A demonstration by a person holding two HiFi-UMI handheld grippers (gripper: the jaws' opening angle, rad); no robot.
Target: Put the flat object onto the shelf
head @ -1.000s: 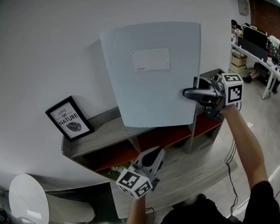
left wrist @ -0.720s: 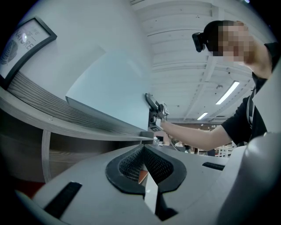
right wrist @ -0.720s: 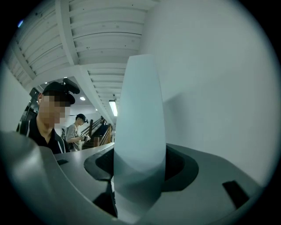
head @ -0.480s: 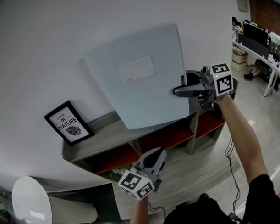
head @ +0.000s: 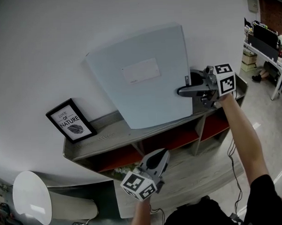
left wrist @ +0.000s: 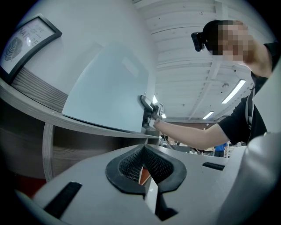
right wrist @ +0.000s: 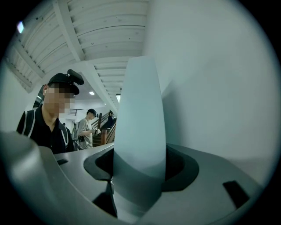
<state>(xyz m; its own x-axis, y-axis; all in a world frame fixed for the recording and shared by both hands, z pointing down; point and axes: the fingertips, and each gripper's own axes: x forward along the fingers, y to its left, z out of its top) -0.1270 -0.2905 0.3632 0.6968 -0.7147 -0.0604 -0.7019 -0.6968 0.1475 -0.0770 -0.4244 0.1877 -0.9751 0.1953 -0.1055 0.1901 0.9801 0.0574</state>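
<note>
My right claw pinches pale flat board at its right edge. Board upright, tilted left, lower edge seemingly resting on shelf top, right of framed picture. My left claw low, near, jaws pressed together, empty.

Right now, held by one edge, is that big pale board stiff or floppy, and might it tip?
Probably stiff: the pale board looks flat though the right gripper pinches only one edge. Likely light, since one hand carries it. Standing on its lower edge on the shelf, it could tip.
</note>
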